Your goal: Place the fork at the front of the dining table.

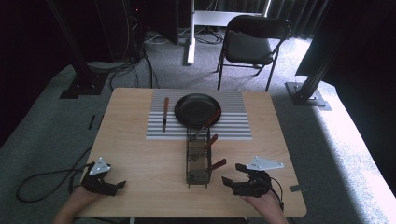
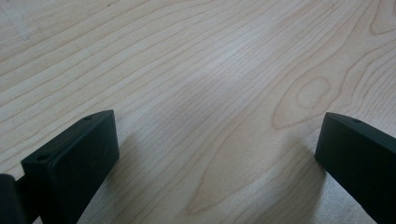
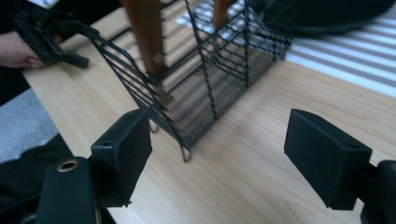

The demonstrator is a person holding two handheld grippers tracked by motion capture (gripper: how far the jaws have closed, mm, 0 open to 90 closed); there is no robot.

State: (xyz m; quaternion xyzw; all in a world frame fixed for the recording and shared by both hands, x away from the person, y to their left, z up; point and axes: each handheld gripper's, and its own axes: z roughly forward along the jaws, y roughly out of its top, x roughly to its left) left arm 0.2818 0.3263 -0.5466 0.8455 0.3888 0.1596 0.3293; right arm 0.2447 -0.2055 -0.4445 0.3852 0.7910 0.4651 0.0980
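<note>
A black wire basket stands in the middle of the wooden table and holds three wooden-handled utensils that lean to the right. Behind it a black plate lies on a striped mat, with a wooden-handled knife to its left. My right gripper is open just right of the basket's near end; in the right gripper view its jaws frame the basket corner and a wooden handle. My left gripper is open over bare wood at the near left.
A folding chair and black frame posts stand on the floor beyond the table. Cables trail off the table's near left edge. In the right gripper view the other hand with its gripper shows past the basket.
</note>
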